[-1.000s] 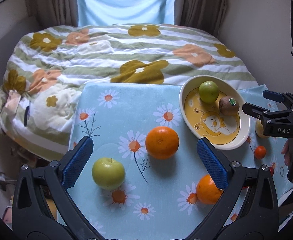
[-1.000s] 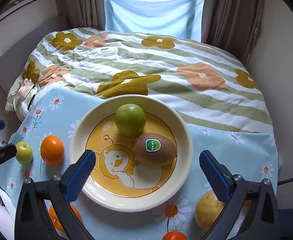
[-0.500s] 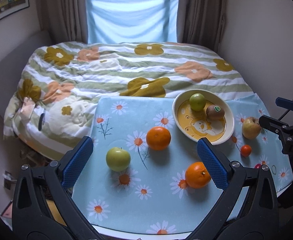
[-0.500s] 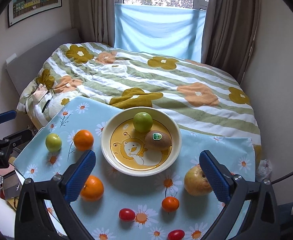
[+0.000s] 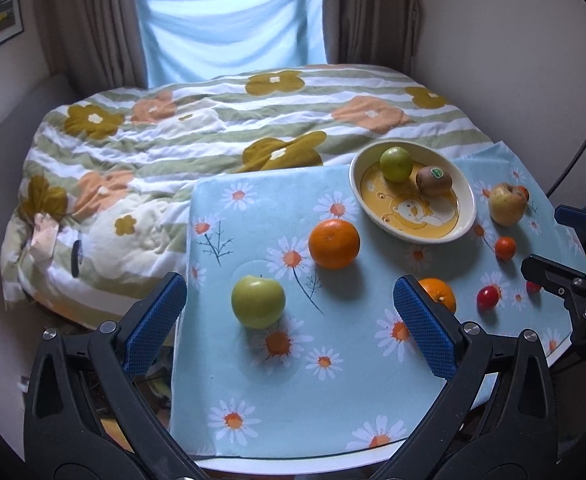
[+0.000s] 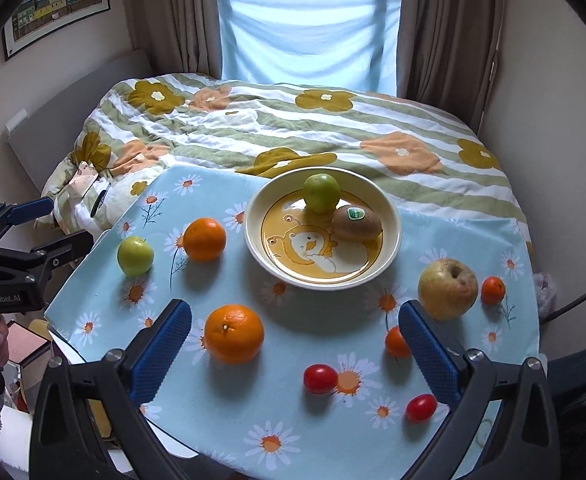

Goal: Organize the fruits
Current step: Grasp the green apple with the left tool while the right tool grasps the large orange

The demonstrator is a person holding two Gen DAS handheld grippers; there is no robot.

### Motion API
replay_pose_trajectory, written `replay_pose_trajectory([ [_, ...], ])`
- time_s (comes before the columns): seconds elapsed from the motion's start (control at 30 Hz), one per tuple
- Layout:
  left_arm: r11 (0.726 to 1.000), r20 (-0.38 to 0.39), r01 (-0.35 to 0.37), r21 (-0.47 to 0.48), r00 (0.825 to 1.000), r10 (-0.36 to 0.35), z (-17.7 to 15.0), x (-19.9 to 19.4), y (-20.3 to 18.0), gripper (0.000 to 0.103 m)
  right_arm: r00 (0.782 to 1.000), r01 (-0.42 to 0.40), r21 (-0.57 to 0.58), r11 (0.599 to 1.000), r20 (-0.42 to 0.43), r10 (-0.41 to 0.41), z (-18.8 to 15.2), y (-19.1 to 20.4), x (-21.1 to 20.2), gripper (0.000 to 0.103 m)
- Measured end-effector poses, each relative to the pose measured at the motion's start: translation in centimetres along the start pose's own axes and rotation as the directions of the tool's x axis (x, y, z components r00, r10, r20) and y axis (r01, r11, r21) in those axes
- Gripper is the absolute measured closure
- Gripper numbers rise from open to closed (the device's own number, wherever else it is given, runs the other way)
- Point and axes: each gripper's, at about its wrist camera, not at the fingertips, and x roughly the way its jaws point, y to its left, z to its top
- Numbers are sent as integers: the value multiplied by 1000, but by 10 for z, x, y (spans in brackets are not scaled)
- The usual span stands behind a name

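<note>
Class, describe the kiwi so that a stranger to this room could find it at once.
Find the yellow bowl on the daisy tablecloth. Two fruits sit inside, touching. The kiwi is the brown fuzzy one with a green sticker, beside the smooth green apple.

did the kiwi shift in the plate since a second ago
No. The kiwi still lies beside the green apple, over the plate's cartoon print; only the cameras pulled back.

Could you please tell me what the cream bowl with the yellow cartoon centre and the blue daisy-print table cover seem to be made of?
The cream bowl with the yellow cartoon centre looks like glazed ceramic: its rim is smooth and glossy, though melamine cannot be ruled out. The blue daisy-print table cover looks like matte woven fabric: no glare, and a soft fold at its far right corner.
</note>
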Motion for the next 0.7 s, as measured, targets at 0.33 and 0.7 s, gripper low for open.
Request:
replay_pose_trajectory([
  [0.33, 987, -64, 90, 133, 995, -83, -21, 47, 28, 0, 998, 35, 126, 991, -48, -29, -28, 31, 38, 0],
  [0.7, 966, -157, 176, 191, 977, -146, -32, 104, 38, 9, 991, 87, 153, 984, -117, -70, -46, 56, 78, 0],
])
